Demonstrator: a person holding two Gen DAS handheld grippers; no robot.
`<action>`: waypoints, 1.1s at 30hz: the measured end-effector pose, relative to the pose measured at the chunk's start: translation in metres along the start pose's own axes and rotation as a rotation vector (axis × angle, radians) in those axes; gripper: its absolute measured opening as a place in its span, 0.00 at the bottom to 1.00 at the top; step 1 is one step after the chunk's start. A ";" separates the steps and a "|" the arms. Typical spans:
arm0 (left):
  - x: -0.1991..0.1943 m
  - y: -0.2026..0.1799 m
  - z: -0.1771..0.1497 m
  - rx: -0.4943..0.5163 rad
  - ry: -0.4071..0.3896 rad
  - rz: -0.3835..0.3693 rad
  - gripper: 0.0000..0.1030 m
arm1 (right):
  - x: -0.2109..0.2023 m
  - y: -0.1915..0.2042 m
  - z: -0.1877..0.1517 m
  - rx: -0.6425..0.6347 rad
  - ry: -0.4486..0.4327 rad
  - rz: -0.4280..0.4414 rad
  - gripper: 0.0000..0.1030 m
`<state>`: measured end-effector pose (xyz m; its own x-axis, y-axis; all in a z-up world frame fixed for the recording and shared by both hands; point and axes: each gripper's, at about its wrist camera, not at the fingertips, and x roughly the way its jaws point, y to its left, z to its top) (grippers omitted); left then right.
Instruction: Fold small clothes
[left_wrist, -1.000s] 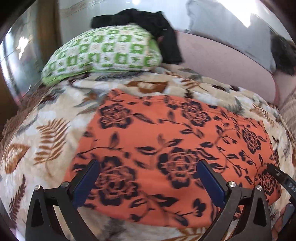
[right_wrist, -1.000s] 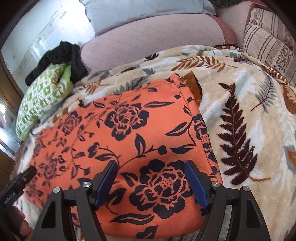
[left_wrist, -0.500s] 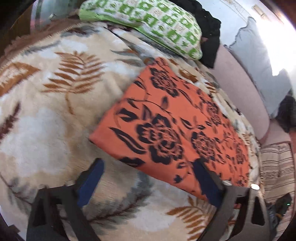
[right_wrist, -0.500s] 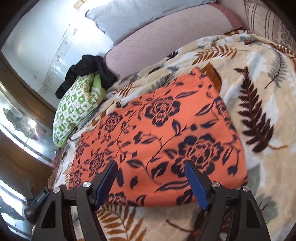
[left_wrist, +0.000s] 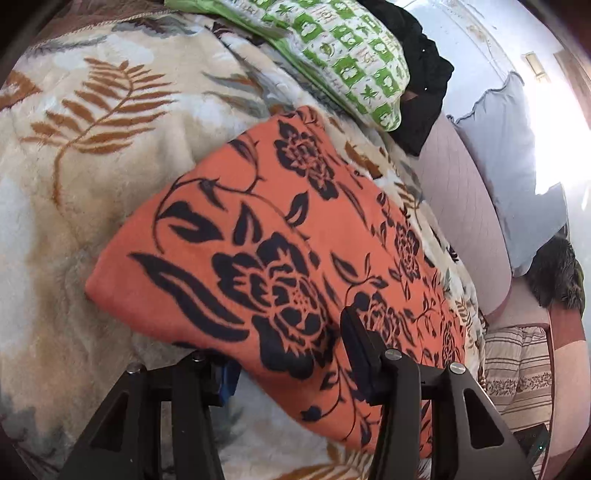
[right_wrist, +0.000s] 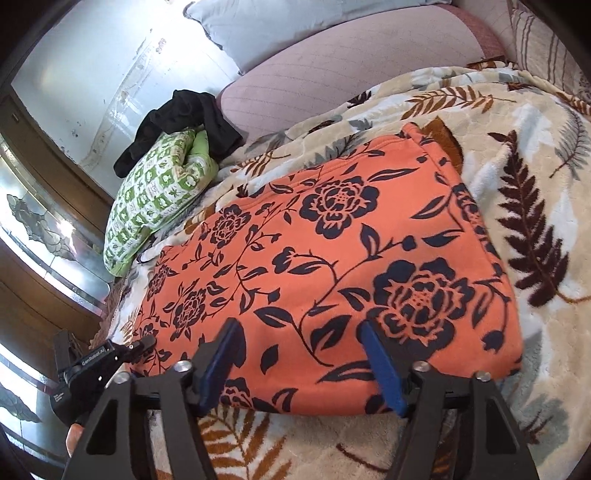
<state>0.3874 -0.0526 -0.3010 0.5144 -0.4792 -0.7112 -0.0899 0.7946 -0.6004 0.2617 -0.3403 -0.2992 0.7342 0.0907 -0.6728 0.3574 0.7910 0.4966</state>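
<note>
I see the folded orange fleece cloth with black flowers (right_wrist: 332, 258) flat on the cream leaf-print blanket (right_wrist: 535, 184). My left tongs (left_wrist: 288, 354) have been closing, one finger under the cloth's near edge, one above. Right tongs (right_wrist: 299, 358) closing astride that edge; grip uncertain. Green checked pillow (right_wrist: 155, 199) beyond.

A leaf-print blanket (right_wrist: 524, 155) covers the bed. A green checked pillow (right_wrist: 155, 199) lies beside black clothing (right_wrist: 184, 118), near a grey pillow (right_wrist: 280, 26).
</note>
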 end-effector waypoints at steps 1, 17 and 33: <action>0.001 -0.004 0.000 0.012 -0.018 -0.001 0.49 | 0.005 0.002 0.000 0.002 0.003 0.011 0.51; 0.005 0.011 0.001 -0.060 -0.012 0.011 0.33 | 0.052 0.037 -0.020 -0.169 0.051 -0.046 0.39; 0.016 -0.022 0.006 0.126 -0.002 0.069 0.62 | 0.050 0.030 -0.020 -0.154 0.052 -0.003 0.39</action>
<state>0.4030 -0.0754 -0.2974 0.5128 -0.4211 -0.7481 -0.0176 0.8661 -0.4995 0.2978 -0.2999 -0.3285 0.7014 0.1164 -0.7032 0.2635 0.8744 0.4075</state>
